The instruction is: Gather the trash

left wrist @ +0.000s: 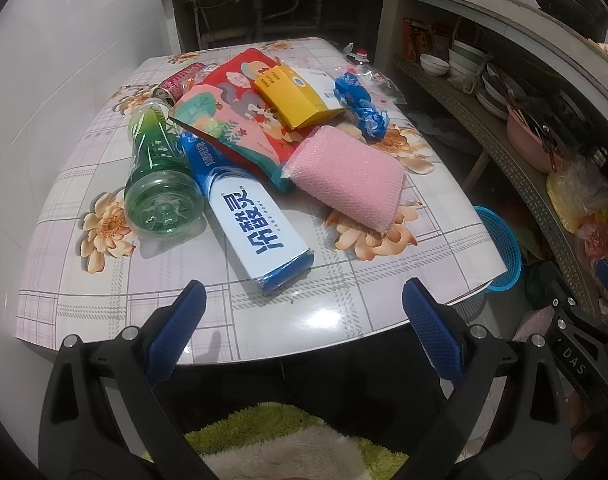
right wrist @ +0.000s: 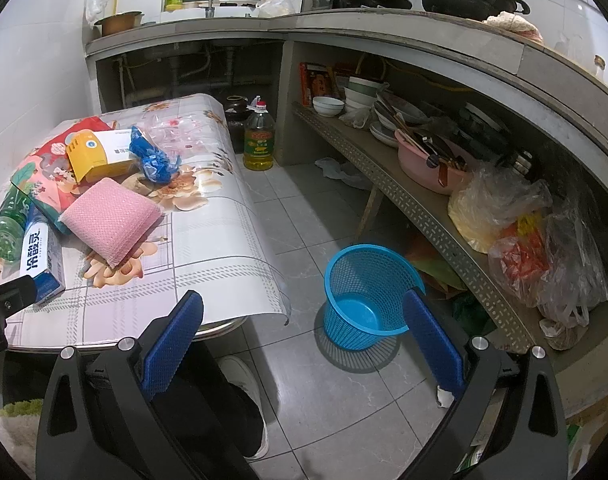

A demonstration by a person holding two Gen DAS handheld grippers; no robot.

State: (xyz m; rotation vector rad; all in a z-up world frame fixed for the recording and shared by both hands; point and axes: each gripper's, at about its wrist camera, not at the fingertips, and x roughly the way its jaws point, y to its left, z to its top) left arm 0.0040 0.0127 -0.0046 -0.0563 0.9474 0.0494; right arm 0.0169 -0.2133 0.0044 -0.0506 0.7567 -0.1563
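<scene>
While both pairs of blue-padded fingers stand spread wide with nothing between them, the left gripper (left wrist: 304,300) hangs over the near edge of the table (left wrist: 344,312) and the right gripper (right wrist: 304,312) hangs beside that table, above the tiled floor (right wrist: 344,400). Just ahead of the left gripper lies a blue-and-white box (left wrist: 259,228), its near end pointing toward the fingers. Touching its left side, a green plastic bottle (left wrist: 159,184) lies on its side with its base toward the camera. To the right of the box sits a pink sponge (left wrist: 344,176), tilted, its far end resting against a red printed bag (left wrist: 231,120). On that bag lies a yellow box (left wrist: 295,96), and just beside it on the right a crumpled blue wrapper (left wrist: 360,104). A pink can (left wrist: 179,80) lies at the far left of the pile, behind the bottle's neck. On the floor to the right of the table, between the right gripper's fingers in its own view, stands a blue mesh basket (right wrist: 368,292), upright, close under a shelf (right wrist: 424,216) loaded with bowls and plastic bags. A bottle of cooking oil (right wrist: 259,140) stands on the floor beyond the table's far corner.
</scene>
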